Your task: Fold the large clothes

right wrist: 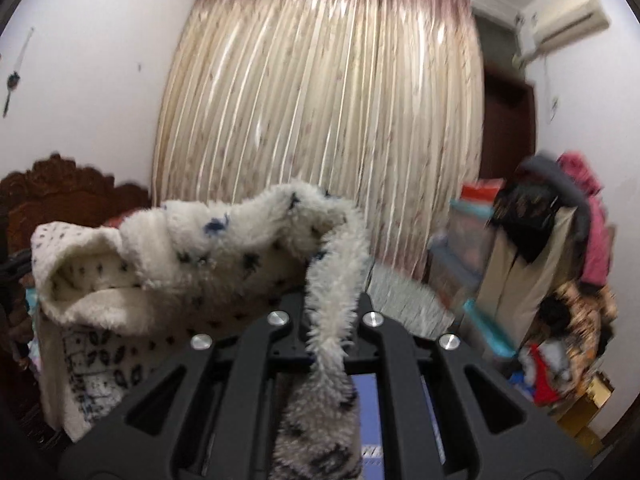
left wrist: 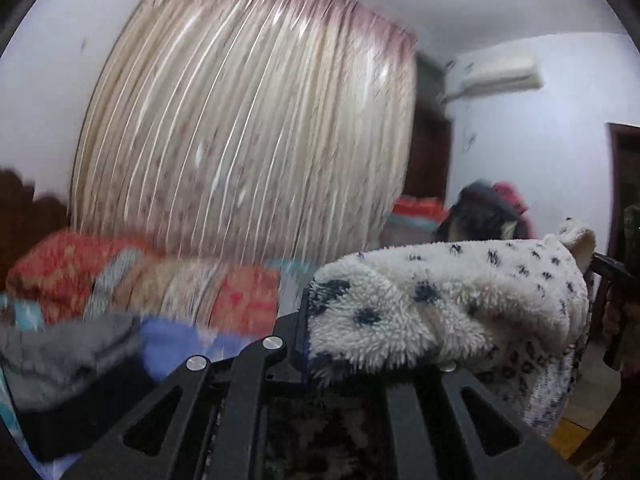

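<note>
A white fleece garment with dark spots [left wrist: 460, 300] is held up in the air between both grippers. In the left wrist view my left gripper [left wrist: 340, 344] is shut on a thick fold of it; the fleece covers the right finger and stretches away to the right, where the other gripper [left wrist: 616, 280] shows. In the right wrist view my right gripper [right wrist: 330, 320] is shut on a narrow fluffy edge of the same garment [right wrist: 200, 256], which runs off to the left and hangs down.
A pleated cream curtain [right wrist: 320, 120] fills the back wall. A carved wooden headboard [right wrist: 60, 188] and bright bedding [left wrist: 100, 272] lie to the left. Piled clothes and boxes [right wrist: 560, 260] stand at the right, under an air conditioner [right wrist: 568, 16].
</note>
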`<action>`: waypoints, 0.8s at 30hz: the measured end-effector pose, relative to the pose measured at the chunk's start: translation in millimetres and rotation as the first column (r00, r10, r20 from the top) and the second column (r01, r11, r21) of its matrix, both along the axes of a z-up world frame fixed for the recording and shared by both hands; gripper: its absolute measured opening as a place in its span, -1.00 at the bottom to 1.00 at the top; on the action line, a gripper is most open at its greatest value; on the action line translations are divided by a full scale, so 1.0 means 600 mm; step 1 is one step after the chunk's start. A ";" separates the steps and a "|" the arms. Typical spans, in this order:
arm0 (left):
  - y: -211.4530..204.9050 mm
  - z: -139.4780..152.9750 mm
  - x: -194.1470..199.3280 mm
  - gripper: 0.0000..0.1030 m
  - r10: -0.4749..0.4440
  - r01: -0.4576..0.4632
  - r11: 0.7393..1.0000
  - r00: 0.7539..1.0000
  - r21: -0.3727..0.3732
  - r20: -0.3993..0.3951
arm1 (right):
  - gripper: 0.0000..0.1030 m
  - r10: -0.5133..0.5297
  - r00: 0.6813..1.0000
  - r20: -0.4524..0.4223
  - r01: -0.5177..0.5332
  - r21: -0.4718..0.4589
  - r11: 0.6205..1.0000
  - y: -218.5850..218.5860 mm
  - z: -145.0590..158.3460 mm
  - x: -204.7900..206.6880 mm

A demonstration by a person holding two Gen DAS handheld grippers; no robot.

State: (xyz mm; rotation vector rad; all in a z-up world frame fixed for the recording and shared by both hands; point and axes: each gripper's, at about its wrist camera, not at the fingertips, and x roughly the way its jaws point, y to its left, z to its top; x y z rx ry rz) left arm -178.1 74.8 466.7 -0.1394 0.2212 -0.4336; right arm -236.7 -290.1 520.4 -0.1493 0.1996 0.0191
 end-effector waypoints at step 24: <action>-0.018 -0.598 0.465 -0.25 0.438 -0.053 0.822 0.696 0.567 -0.569 | -0.13 0.365 0.533 -0.763 -0.142 0.344 0.928 0.144 -0.715 0.593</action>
